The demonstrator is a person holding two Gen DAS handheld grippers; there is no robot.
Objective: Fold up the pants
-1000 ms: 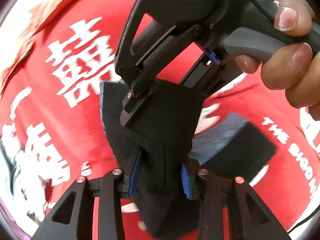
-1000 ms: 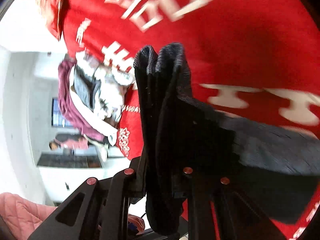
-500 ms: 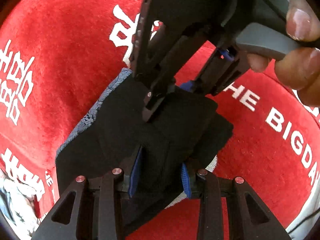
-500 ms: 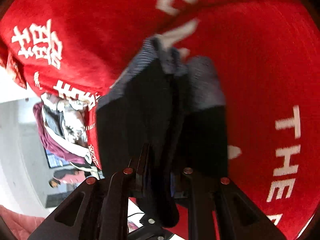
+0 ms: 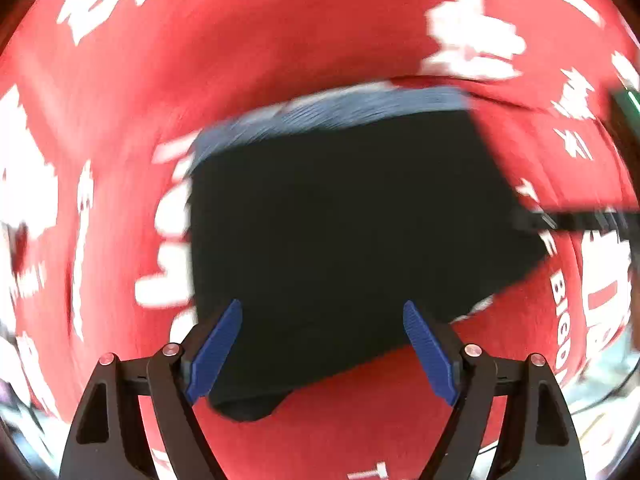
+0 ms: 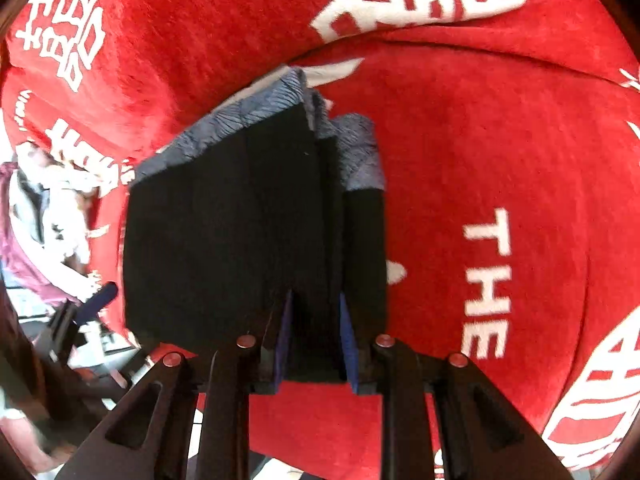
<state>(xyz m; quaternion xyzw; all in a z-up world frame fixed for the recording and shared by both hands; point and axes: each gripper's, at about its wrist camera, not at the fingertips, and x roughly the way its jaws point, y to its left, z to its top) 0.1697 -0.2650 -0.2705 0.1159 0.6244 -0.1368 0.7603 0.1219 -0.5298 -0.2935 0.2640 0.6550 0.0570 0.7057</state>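
The black pants (image 5: 344,224) lie folded into a thick block on the red cloth, with a blue-grey ribbed waistband along the far edge. My left gripper (image 5: 322,320) is open, its blue pads on either side of the near edge, holding nothing. My right gripper (image 6: 316,308) is shut on the near edge of the folded pants (image 6: 240,232); the stacked layers and the ribbed band (image 6: 264,116) show beyond the fingers. The right gripper's tip shows at the right edge of the left wrist view (image 5: 568,218).
A red cloth (image 6: 500,120) with white characters and the word "THE" covers the surface. A heap of white and maroon clothes (image 6: 44,216) lies at the left edge of the right wrist view. The left gripper's finger (image 6: 80,312) shows there too.
My left gripper has opened and let go of the pants and pulled back. The folded pants have come down flat onto the red cloth. My right gripper keeps its hold.
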